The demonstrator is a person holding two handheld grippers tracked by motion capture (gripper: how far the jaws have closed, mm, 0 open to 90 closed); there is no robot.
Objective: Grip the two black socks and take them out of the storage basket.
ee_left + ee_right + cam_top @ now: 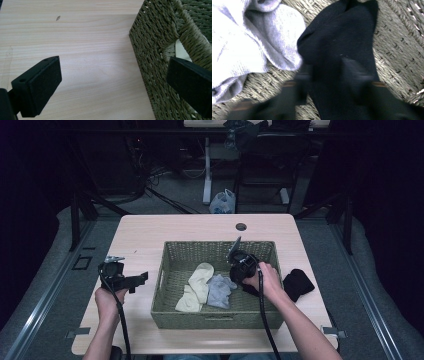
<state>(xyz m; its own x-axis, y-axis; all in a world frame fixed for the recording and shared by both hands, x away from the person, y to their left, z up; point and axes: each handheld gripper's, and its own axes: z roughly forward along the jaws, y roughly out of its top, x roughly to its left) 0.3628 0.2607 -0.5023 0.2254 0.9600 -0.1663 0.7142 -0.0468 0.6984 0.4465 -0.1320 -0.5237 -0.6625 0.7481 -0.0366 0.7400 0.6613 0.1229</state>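
A green woven basket (210,316) sits mid-table and holds a cream sock (198,282) and a grey sock (220,290). My right gripper (242,267) reaches down into the basket's right half. In the right gripper view its blurred jaws (327,77) stand close on either side of a black sock (342,37) lying on the basket floor (397,50) beside the grey sock (249,37). My left gripper (139,281) hovers over bare table left of the basket, open and empty (112,82), facing the basket wall (155,50).
A second black sock (298,283) lies on the table (140,235) right of the basket. A cable hole (241,226) is at the table's far edge. Beyond it, a plastic bag (223,202) and desk legs stand on the floor.
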